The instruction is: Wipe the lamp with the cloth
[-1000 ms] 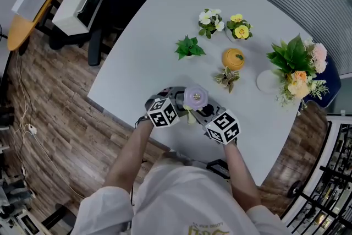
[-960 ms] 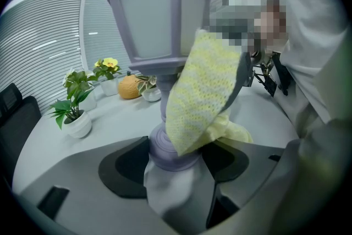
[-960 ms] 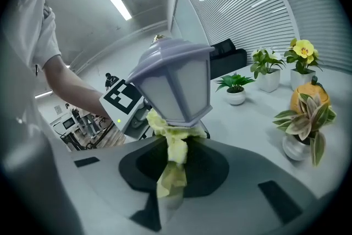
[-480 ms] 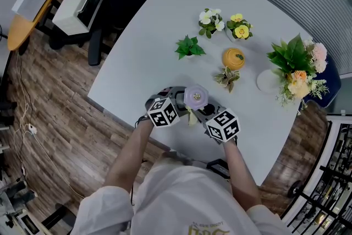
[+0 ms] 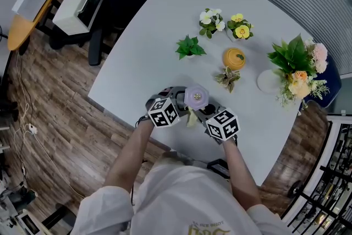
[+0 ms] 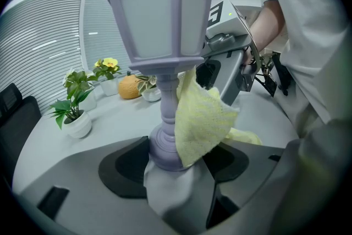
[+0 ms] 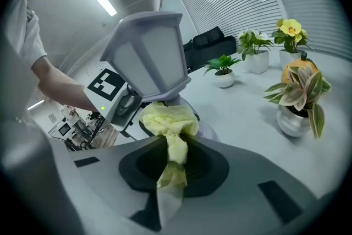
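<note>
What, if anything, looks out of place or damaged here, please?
Nothing stands out. The left gripper grips the lamp by its base, the right gripper holds the cloth at its stem, and the potted plants stand upright with nothing spilled.

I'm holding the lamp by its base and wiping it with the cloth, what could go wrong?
1. The left gripper holds the lamp only at its base, its big head high above; a sideways push may tip it.
2. The right gripper pinches just a thin bunch of the cloth, which could pull free.
3. They work near the table edge, so a slip could reach the floor.
</note>
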Available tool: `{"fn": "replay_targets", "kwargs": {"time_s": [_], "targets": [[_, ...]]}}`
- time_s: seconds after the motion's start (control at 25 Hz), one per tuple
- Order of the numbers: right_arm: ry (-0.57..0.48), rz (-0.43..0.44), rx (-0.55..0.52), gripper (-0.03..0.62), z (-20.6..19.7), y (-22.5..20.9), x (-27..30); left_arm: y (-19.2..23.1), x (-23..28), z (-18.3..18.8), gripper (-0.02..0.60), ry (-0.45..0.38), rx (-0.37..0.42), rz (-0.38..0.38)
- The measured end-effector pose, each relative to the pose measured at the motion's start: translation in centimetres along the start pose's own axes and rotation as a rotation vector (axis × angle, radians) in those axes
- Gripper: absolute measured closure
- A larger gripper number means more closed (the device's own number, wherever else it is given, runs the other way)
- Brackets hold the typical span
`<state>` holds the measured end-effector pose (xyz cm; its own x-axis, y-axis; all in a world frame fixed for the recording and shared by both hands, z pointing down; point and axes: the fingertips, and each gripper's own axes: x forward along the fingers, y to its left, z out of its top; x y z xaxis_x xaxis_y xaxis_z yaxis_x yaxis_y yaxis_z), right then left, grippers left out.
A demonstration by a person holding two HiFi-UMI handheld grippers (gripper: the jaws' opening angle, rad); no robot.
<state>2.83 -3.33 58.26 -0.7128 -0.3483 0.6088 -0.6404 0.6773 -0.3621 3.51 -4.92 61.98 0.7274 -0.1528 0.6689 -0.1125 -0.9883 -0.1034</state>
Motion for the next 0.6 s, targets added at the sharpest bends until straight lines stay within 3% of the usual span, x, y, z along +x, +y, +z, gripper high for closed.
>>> {"fn": "replay_targets", "kwargs": {"time_s": [0.6], "targets": [[-0.034,-0.027,0.101,0.526,-0.5,-1.1,-0.7,0.0,0.0,0.0,0.281,0.0,-0.001,-0.001]]}}
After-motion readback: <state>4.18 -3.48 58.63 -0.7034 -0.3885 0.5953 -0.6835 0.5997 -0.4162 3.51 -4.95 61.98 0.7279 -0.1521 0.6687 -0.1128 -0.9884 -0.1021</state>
